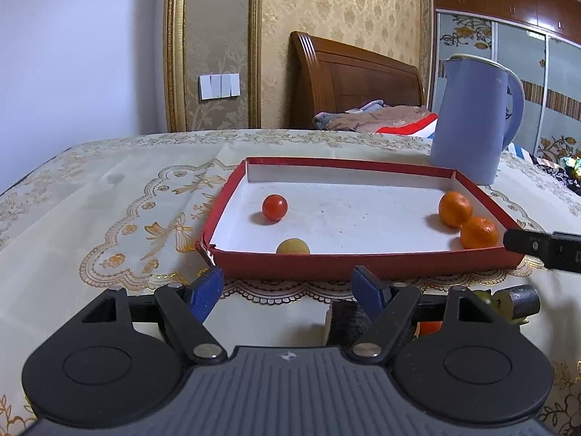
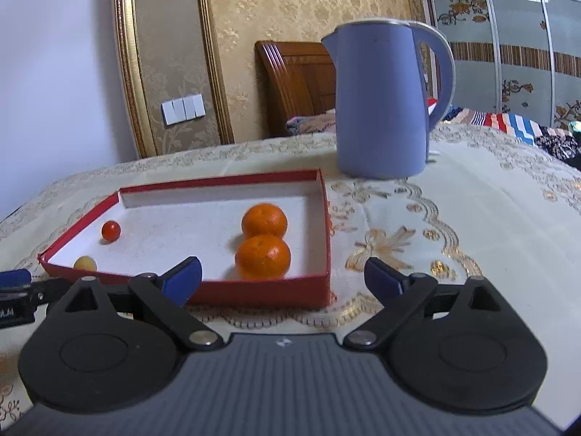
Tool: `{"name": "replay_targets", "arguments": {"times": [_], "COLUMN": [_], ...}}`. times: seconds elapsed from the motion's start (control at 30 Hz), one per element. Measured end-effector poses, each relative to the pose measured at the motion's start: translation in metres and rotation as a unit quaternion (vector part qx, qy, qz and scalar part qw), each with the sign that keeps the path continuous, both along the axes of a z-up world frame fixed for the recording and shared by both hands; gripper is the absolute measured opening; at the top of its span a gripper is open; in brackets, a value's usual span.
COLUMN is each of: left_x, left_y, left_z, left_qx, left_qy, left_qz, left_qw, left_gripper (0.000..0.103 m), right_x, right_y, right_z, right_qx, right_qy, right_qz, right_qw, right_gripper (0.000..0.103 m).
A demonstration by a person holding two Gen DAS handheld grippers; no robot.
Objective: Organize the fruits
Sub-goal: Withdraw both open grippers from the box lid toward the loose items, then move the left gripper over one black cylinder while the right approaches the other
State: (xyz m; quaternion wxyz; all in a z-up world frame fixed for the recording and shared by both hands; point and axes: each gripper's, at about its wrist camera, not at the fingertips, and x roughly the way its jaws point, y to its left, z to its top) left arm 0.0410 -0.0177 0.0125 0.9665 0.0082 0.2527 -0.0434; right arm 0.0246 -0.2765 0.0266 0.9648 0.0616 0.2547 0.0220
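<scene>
A red shallow box (image 1: 363, 263) (image 2: 254, 290) with a white floor sits on the tablecloth. It holds a red tomato (image 1: 275, 207) (image 2: 110, 230), a small yellow fruit (image 1: 292, 246) (image 2: 85, 263) and two oranges (image 1: 455, 209) (image 1: 479, 232) (image 2: 264, 220) (image 2: 263, 256). My left gripper (image 1: 288, 290) is open and empty, just in front of the box's near wall. My right gripper (image 2: 283, 276) is open and empty at the box's near right corner. Its tip shows at the right in the left wrist view (image 1: 537, 247).
A blue kettle (image 1: 475, 120) (image 2: 385, 101) stands behind the box's far right corner. Dark objects and something orange lie under my left gripper's right finger (image 1: 515, 303). A bed with a wooden headboard (image 1: 348, 80) is beyond the table.
</scene>
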Motion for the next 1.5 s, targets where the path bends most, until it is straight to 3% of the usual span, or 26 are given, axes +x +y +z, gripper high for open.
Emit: {"name": "replay_targets", "arguments": {"times": [0.2,0.4,0.47,0.57,1.0,1.13,1.27,1.5], "left_x": [0.001,-0.001,-0.003,-0.005,-0.007,-0.019,-0.031,-0.014], "left_y": [0.0,-0.001,-0.002,-0.002,-0.006,-0.005,-0.006,-0.01], "left_z": [-0.001,-0.002,-0.002,-0.002,-0.004,-0.004,-0.003,-0.012], "left_qx": [-0.001,0.006,0.008,0.01,0.018,0.024,0.031,0.036], "left_qy": [0.005,0.006,0.004,0.003,0.002,0.001,-0.022,0.037], "left_qz": [0.0,-0.004,-0.006,-0.01,-0.024,-0.076,-0.09,-0.094], "left_qw": [1.0,1.0,0.9999,0.9999,0.9995,0.9968,0.9952,0.9942], "left_gripper": [0.077,0.078,0.078,0.083,0.086,0.087,0.087,0.087], "right_x": [-0.008,-0.008,-0.011,-0.01,-0.004,-0.003,-0.002,-0.003], "right_y": [-0.008,-0.004,-0.005,-0.011,-0.017,-0.016,-0.016,-0.016], "right_z": [-0.003,-0.005,-0.005,-0.006,-0.011,-0.01,-0.011,-0.011], "right_qx": [0.022,0.011,0.016,0.032,0.047,0.045,0.043,0.044], "right_qy": [0.005,0.016,0.016,0.02,0.044,0.044,0.046,0.046], "right_qz": [-0.006,0.006,0.007,-0.001,-0.01,-0.008,-0.007,-0.008], "right_qw": [1.0,1.0,1.0,0.999,0.998,0.998,0.998,0.998], "right_gripper": [0.097,0.097,0.103,0.103,0.103,0.103,0.103,0.103]}}
